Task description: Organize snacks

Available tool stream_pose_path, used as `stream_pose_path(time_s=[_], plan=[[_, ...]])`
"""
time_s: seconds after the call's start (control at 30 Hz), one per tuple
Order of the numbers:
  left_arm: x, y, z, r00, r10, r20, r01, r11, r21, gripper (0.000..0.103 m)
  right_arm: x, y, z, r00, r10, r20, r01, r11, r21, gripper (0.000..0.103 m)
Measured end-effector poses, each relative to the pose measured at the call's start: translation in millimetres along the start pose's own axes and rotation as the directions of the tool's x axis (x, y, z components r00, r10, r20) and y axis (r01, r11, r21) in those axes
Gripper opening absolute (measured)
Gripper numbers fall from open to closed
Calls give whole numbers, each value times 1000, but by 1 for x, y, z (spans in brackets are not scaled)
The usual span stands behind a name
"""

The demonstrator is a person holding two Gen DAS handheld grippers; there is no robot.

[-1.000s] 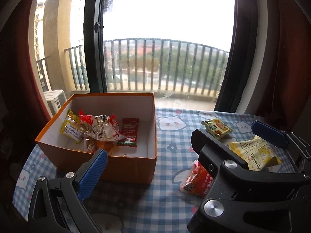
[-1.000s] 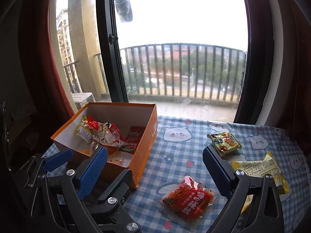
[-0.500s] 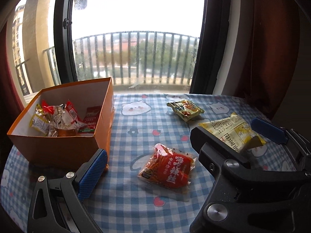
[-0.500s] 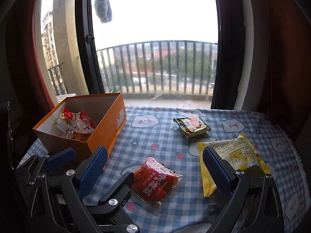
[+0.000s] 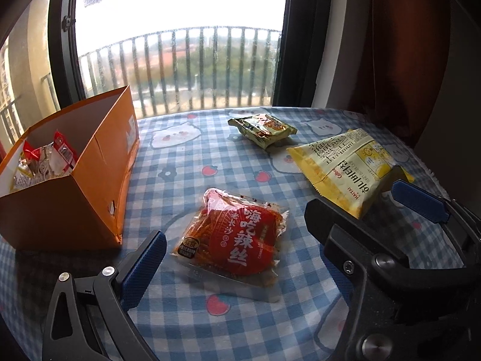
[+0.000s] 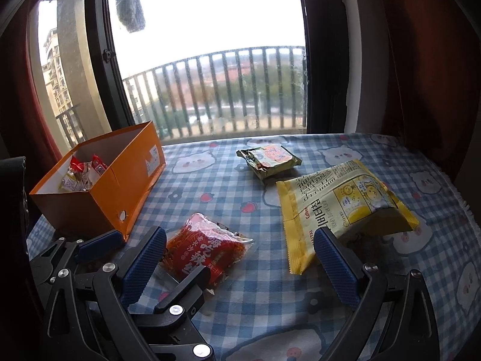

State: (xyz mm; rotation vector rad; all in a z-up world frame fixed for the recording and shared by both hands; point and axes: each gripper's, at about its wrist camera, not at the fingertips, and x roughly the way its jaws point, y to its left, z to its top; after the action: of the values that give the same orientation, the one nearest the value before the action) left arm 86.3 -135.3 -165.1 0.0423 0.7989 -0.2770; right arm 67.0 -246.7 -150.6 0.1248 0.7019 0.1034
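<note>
An orange box (image 5: 99,186) holding several wrapped snacks stands at the table's left; it also shows in the right wrist view (image 6: 126,186). A red snack packet (image 5: 234,237) lies on the checked cloth, straight ahead of my open left gripper (image 5: 240,261). A yellow chip bag (image 5: 345,165) and a small green packet (image 5: 263,129) lie to the right and farther back. In the right wrist view my open right gripper (image 6: 240,258) hovers between the red packet (image 6: 201,246) and the yellow bag (image 6: 339,201). The green packet (image 6: 269,158) lies beyond. Both grippers are empty.
A blue-and-white checked tablecloth (image 6: 228,198) with cat prints covers the table. A window with a balcony railing (image 6: 216,90) stands behind it. A dark red curtain (image 6: 430,69) hangs at the right. The left gripper's body (image 6: 90,258) shows at the right wrist view's lower left.
Both grippers have swung right, away from the box, and dropped closer to the table. The red packet now lies straight ahead of the left gripper, much nearer.
</note>
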Motion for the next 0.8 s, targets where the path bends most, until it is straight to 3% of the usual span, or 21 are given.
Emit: stream_pose_path(time_s=[0.2, 0.37, 0.43, 0.67, 0.8], plan=[[29, 2, -9, 997, 13, -73, -9, 999, 44, 102, 14, -7, -15, 999, -32, -22, 32, 999, 9, 99], [51, 2, -16, 992, 41, -120, -29, 995, 96, 102, 38, -8, -27, 994, -23, -109, 24, 1000, 10, 68], [58, 4, -16, 990, 40, -139, -26, 994, 102, 102, 46, -10, -30, 990, -8, -137, 12, 1000, 22, 60], [73, 0, -13, 988, 48, -145, -24, 986, 162, 102, 68, -15, -33, 978, -3, -208, 10, 999, 31, 49], [79, 0, -10, 989, 36, -144, -10, 985, 174, 102, 75, -17, -32, 974, -5, -227, 17, 999, 48, 48]])
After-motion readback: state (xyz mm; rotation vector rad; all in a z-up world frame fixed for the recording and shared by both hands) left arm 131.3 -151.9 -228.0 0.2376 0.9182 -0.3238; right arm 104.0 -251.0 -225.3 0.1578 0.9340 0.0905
